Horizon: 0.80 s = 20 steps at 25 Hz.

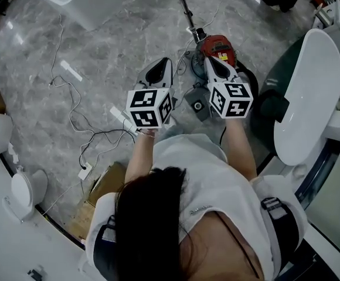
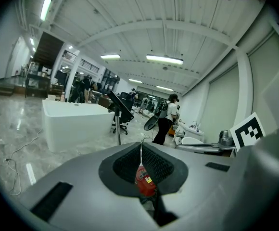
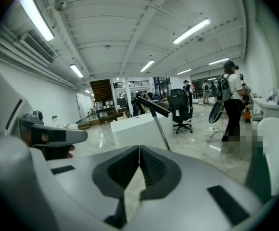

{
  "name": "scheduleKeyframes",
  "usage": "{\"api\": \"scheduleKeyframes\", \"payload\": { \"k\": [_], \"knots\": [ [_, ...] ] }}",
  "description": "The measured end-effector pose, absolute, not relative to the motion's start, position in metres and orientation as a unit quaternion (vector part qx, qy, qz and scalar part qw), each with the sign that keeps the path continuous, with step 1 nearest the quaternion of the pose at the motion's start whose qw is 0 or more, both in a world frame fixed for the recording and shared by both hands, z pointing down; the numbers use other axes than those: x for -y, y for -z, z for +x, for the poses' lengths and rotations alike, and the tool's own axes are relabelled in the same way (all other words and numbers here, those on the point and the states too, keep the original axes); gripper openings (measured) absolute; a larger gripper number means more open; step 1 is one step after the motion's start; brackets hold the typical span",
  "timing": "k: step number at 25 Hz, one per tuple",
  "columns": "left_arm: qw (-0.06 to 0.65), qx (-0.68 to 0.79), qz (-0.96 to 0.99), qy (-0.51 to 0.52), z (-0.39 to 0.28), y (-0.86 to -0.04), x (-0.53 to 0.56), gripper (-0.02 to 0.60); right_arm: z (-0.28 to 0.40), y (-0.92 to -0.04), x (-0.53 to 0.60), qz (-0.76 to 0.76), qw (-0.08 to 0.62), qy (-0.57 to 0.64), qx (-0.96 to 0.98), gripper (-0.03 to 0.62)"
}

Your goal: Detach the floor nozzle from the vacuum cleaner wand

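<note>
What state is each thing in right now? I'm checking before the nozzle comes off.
Left gripper: shut, empty.
Right gripper: shut, empty.
Vacuum cleaner: on the floor, untouched.
Nozzle: apparently attached to the wand, raised off the floor.

Seen from above, a person in a white top holds both grippers out over a grey marble floor (image 1: 99, 51). The left gripper (image 1: 163, 61) and the right gripper (image 1: 207, 59) sit side by side, each carrying a marker cube, and each with its fingers drawn together at the tip. Just beyond the right gripper lies a red vacuum cleaner (image 1: 220, 47); whether the two touch cannot be told. Its dark wand (image 1: 183, 4) runs away toward the top edge. Thin cables (image 1: 70, 107) trail across the floor at left, and a cardboard box (image 1: 106, 183) lies by the person's left elbow.
</note>
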<state>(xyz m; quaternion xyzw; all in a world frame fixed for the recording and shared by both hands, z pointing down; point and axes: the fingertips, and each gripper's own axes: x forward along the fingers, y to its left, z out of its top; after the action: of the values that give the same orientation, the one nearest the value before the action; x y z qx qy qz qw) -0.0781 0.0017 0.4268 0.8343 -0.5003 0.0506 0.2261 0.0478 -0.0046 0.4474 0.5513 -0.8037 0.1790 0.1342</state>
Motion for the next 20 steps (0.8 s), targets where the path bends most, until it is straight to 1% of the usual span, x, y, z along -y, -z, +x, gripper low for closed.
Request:
{"api": "scheduleKeyframes", "payload": {
  "k": [6,10,14,18,20],
  "knots": [
    [0.228,0.496,0.836,-0.052,-0.091,-0.429,0.004,0.005,0.047,-0.449,0.008,0.567,0.126,-0.187,0.792,0.014],
    [0.235,0.498,0.834,-0.038,-0.095,-0.427,0.005,0.005,0.047,-0.453,0.005,0.569,0.105,-0.22,0.786,0.014],
    [0.238,0.497,0.834,-0.032,-0.092,-0.425,0.003,0.005,0.052,-0.447,0.001,0.567,0.109,-0.211,0.789,0.014],
    [0.235,0.494,0.837,-0.026,-0.093,-0.42,-0.003,0.005,0.058,-0.445,0.003,0.565,0.077,-0.233,0.787,0.014],
    [0.235,0.494,0.837,-0.03,-0.095,-0.42,-0.004,0.005,0.055,-0.45,0.005,0.56,0.082,-0.236,0.79,0.014]
  ]
}}
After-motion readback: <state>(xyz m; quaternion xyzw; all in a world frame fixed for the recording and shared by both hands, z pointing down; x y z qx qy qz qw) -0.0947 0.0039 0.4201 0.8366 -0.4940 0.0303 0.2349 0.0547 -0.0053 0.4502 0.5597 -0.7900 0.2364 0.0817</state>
